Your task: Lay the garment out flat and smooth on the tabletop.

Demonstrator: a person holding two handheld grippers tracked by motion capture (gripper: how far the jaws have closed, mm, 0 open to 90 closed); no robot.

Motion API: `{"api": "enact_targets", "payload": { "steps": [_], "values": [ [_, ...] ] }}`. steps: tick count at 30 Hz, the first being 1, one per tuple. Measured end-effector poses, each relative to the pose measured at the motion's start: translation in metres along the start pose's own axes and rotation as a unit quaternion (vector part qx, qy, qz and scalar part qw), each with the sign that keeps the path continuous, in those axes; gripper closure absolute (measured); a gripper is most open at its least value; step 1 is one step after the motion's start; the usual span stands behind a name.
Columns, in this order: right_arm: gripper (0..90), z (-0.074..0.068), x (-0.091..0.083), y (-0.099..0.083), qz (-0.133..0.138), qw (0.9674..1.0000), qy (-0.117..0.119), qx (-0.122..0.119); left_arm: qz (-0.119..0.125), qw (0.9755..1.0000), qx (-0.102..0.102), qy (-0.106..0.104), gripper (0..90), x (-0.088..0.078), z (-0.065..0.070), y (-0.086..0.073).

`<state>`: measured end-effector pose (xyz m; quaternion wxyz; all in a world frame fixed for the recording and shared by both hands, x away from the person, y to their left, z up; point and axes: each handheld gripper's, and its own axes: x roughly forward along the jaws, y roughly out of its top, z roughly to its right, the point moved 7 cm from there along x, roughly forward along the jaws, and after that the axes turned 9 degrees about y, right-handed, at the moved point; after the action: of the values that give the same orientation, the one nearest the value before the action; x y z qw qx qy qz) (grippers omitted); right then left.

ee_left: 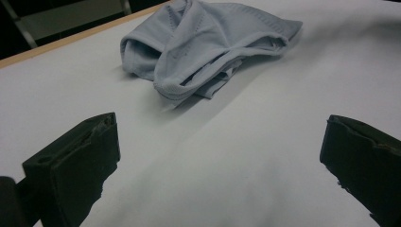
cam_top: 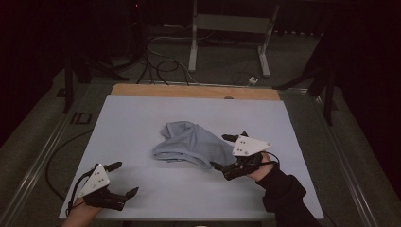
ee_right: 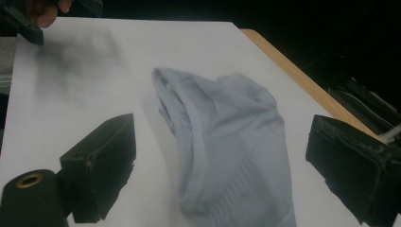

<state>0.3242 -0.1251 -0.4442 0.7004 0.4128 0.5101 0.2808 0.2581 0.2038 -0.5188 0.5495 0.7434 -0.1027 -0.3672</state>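
Observation:
A light blue-grey garment (cam_top: pixel 191 144) lies crumpled in the middle of the white table cover (cam_top: pixel 142 118). My right gripper (cam_top: pixel 221 151) is open at the garment's right edge, its jaws standing on either side of the cloth. In the right gripper view the garment (ee_right: pixel 236 123) runs between the two wide-apart jaws of the right gripper (ee_right: pixel 222 142). My left gripper (cam_top: pixel 126 178) rests open near the front left corner, apart from the cloth. In the left gripper view the garment (ee_left: pixel 203 42) lies well ahead of the left gripper (ee_left: pixel 220 142), with bare cover between the jaws.
A wooden table edge (cam_top: pixel 194 91) shows beyond the cover's far side. Behind it stand a metal frame (cam_top: pixel 193 42) and loose cables (cam_top: pixel 161 61) on the floor. The other hand with its gripper (ee_right: pixel 28 19) appears at the top left of the right gripper view.

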Motion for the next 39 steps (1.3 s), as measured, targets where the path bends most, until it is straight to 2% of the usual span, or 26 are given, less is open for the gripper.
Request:
{"api": "enact_targets", "payload": {
  "steps": [8,17,31,39],
  "values": [
    [9.4,0.004,0.018,0.012,0.002,0.9999,0.017,-0.005,0.000,1.0000,-0.001,0.001,0.3,0.000,-0.001,-0.001],
    [9.4,0.006,0.039,0.017,-0.003,0.9994,0.033,-0.006,0.000,1.0000,0.000,-0.001,0.3,-0.001,-0.001,0.000],
    [9.8,0.008,0.072,0.013,-0.019,0.9983,0.056,-0.003,0.001,1.0000,0.004,-0.001,0.3,-0.001,0.001,-0.001],
    [9.8,0.009,0.092,0.005,-0.020,0.9968,0.078,0.006,0.001,1.0000,0.007,-0.003,0.3,-0.001,0.002,0.000]
  ]
}}
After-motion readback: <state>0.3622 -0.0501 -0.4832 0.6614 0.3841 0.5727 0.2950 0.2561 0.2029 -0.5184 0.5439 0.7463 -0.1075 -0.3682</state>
